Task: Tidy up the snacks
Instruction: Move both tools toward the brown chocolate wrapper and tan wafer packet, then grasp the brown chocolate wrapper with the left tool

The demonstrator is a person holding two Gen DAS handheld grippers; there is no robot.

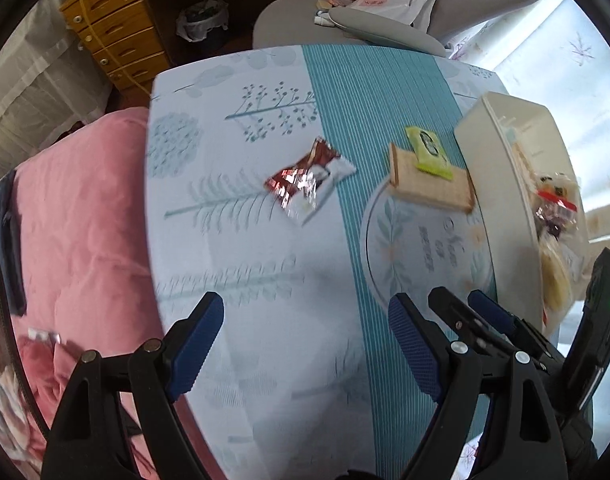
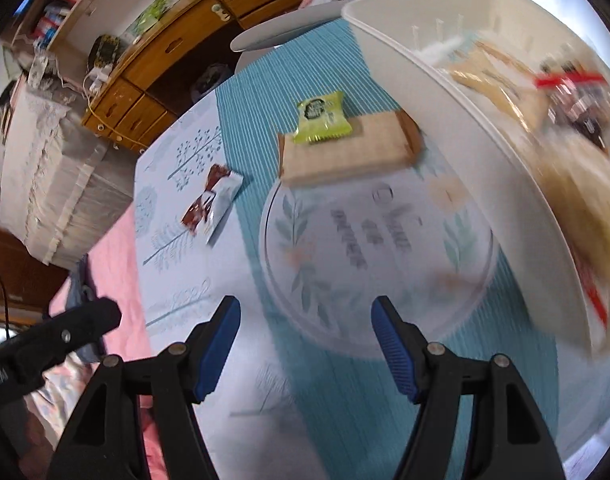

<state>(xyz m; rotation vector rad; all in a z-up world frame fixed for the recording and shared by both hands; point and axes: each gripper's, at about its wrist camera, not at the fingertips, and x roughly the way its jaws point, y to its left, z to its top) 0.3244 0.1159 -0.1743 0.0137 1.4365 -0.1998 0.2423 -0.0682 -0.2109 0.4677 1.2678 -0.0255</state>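
A red and white snack packet [image 1: 309, 180] [image 2: 211, 204] lies on the pale patterned tablecloth. A green packet [image 1: 429, 152] [image 2: 323, 118] rests on a tan wafer pack [image 1: 433, 190] [image 2: 345, 156] at the far rim of a round floral plate [image 1: 421, 252] [image 2: 369, 248]. To the right, a white bin [image 1: 501, 168] [image 2: 433, 92] holds several wrapped snacks. My left gripper [image 1: 305, 340] hangs open over bare cloth, nearer than the red packet. My right gripper [image 2: 307, 340] [image 1: 465, 308] is open over the plate's near edge. Neither holds anything.
A pink blanket [image 1: 85, 220] lies past the table's left edge. A grey chair [image 1: 345, 28] stands at the far end, with wooden drawers [image 1: 117, 44] [image 2: 145, 100] behind it. One black finger [image 2: 85, 320] of the left gripper shows in the right wrist view.
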